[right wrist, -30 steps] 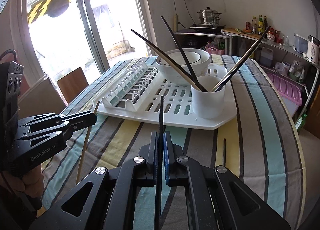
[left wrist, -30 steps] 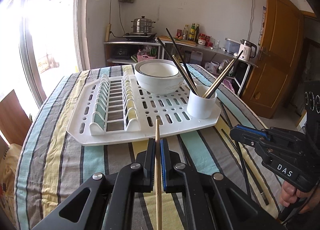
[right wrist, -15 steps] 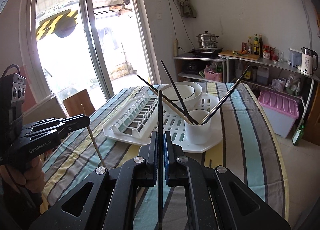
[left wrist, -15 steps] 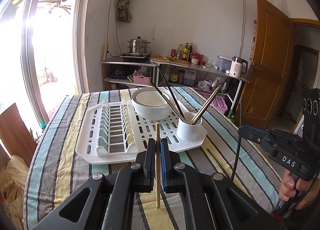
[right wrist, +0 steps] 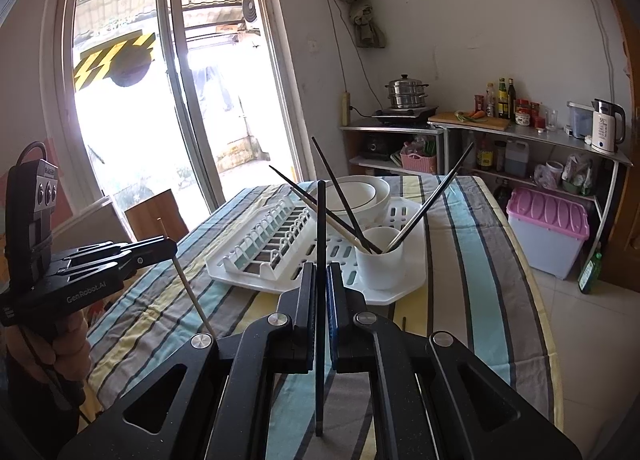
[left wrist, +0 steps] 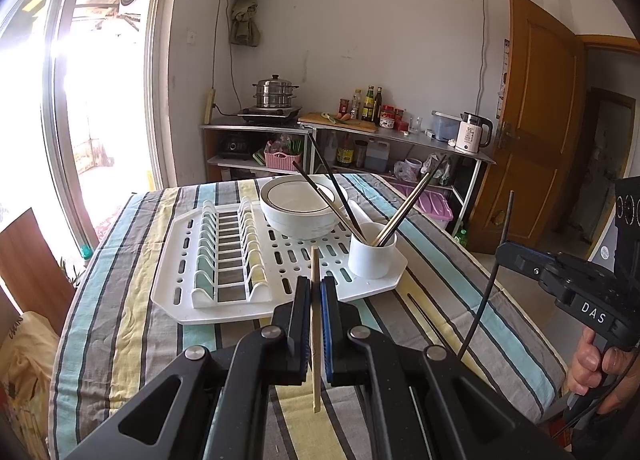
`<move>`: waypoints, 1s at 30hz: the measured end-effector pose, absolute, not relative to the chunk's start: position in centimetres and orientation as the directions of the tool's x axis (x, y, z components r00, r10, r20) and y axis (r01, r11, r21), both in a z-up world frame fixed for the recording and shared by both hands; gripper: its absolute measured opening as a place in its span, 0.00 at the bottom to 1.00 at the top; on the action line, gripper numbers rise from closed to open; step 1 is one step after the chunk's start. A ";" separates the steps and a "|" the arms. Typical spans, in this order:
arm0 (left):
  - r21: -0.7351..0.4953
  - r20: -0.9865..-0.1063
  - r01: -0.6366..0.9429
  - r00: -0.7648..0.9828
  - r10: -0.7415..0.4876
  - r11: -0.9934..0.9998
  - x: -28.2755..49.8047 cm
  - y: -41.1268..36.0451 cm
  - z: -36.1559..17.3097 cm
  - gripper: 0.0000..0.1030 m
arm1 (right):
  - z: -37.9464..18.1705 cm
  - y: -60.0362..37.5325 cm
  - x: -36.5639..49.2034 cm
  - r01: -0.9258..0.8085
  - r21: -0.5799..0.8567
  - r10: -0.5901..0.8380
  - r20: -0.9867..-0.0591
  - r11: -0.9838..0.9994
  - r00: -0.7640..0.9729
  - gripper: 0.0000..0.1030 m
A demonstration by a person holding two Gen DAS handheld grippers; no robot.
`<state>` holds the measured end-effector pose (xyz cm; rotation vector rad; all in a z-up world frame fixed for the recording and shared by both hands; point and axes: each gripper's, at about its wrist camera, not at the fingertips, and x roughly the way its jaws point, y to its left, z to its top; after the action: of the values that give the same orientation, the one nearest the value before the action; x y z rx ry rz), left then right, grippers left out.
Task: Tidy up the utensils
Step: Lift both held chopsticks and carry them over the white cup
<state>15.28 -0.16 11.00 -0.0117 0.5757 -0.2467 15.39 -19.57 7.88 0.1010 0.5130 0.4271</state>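
Note:
My left gripper [left wrist: 315, 288] is shut on a pale wooden chopstick [left wrist: 315, 380], held upright above the striped tablecloth. My right gripper [right wrist: 321, 274] is shut on a black chopstick [right wrist: 320, 220], also upright. Each gripper shows in the other's view: the right gripper [left wrist: 505, 250] with its dark chopstick [left wrist: 486, 292], the left gripper [right wrist: 170, 247] with its pale chopstick [right wrist: 192, 292]. Ahead stands a white cup [left wrist: 372, 250] [right wrist: 380, 260] holding several chopsticks, on a white drying rack [left wrist: 192, 300] [right wrist: 240, 272] beside stacked white bowls [left wrist: 298, 216] [right wrist: 362, 194].
More chopsticks lie on the striped table [left wrist: 424, 312], right of the rack, and one lies near its front edge [right wrist: 404, 323]. Behind are metal shelves with a steamer pot [left wrist: 275, 91], bottles and a kettle [left wrist: 472, 133]. A pink-lidded bin [right wrist: 548, 228] stands on the floor at right.
Both grippers have risen and drawn back from the rack, lifting their chopsticks off the tablecloth. The rack and cup now look smaller and farther away.

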 end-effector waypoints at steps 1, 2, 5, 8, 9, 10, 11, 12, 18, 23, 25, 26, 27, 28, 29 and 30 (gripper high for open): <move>-0.079 -0.536 0.229 0.810 -0.235 0.970 15.3 -0.2 11.0 0.05 | 7.9 -19.7 15.4 -0.369 0.199 0.419 -0.452 0.908 0.788 0.05; -0.079 -0.535 0.231 0.811 -0.237 0.970 15.2 -0.2 11.1 0.05 | 8.0 -19.8 15.3 -0.367 0.200 0.418 -0.449 0.908 0.790 0.05; -0.082 -0.533 0.236 0.811 -0.243 0.968 15.4 -0.2 11.4 0.05 | 8.2 -20.2 15.2 -0.362 0.202 0.415 -0.441 0.910 0.796 0.05; -0.081 -0.532 0.243 0.809 -0.248 0.967 15.8 -0.4 11.7 0.05 | 8.5 -20.5 15.4 -0.358 0.199 0.410 -0.433 0.912 0.802 0.05; -0.079 -0.532 0.247 0.809 -0.250 0.966 16.0 -0.5 11.8 0.05 | 8.6 -20.6 15.4 -0.357 0.196 0.407 -0.432 0.913 0.805 0.05; -0.078 -0.532 0.251 0.808 -0.253 0.965 16.2 -0.6 11.9 0.05 | 8.8 -20.6 15.5 -0.356 0.192 0.404 -0.430 0.915 0.807 0.05; -0.078 -0.532 0.255 0.807 -0.257 0.964 16.4 -0.8 12.1 0.05 | 8.9 -20.7 15.6 -0.354 0.188 0.401 -0.428 0.916 0.810 0.05; -0.076 -0.532 0.260 0.806 -0.260 0.963 16.6 -1.0 12.3 0.05 | 9.1 -20.7 15.7 -0.352 0.184 0.397 -0.426 0.918 0.813 0.05; -0.081 -0.528 0.294 0.798 -0.291 0.952 18.4 -2.2 13.4 0.05 | 10.0 -21.1 16.7 -0.340 0.167 0.379 -0.412 0.925 0.829 0.05; -0.090 -0.525 0.324 0.788 -0.321 0.942 20.5 -3.8 14.4 0.05 | 10.9 -21.5 17.9 -0.329 0.160 0.366 -0.400 0.931 0.840 0.05; -0.092 -0.521 0.335 0.786 -0.332 0.938 21.4 -4.4 14.9 0.05 | 11.1 -21.6 18.6 -0.324 0.158 0.361 -0.400 0.933 0.842 0.05; -0.093 -0.519 0.340 0.785 -0.337 0.936 21.9 -4.7 15.2 0.05 | 11.2 -21.6 18.9 -0.322 0.157 0.358 -0.399 0.934 0.844 0.05; -0.095 -0.516 0.345 0.785 -0.343 0.934 22.4 -4.9 15.4 0.05 | 11.4 -21.7 19.3 -0.320 0.155 0.356 -0.398 0.935 0.846 0.05; -0.098 -0.513 0.349 0.785 -0.348 0.932 22.8 -5.1 15.7 0.05 | 11.5 -21.7 19.6 -0.318 0.154 0.353 -0.398 0.935 0.847 0.05; -0.101 -0.511 0.353 0.784 -0.353 0.930 23.3 -5.4 16.0 0.05 | 11.6 -21.8 19.9 -0.317 0.154 0.352 -0.396 0.936 0.848 0.05; -0.102 -0.508 0.356 0.784 -0.356 0.929 23.7 -5.6 16.3 0.05 | 11.8 -21.8 20.2 -0.316 0.152 0.351 -0.393 0.936 0.850 0.05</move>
<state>23.69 -5.64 16.29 -0.0004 0.5482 -0.3843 20.16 -21.79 11.78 0.0829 0.4299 0.3518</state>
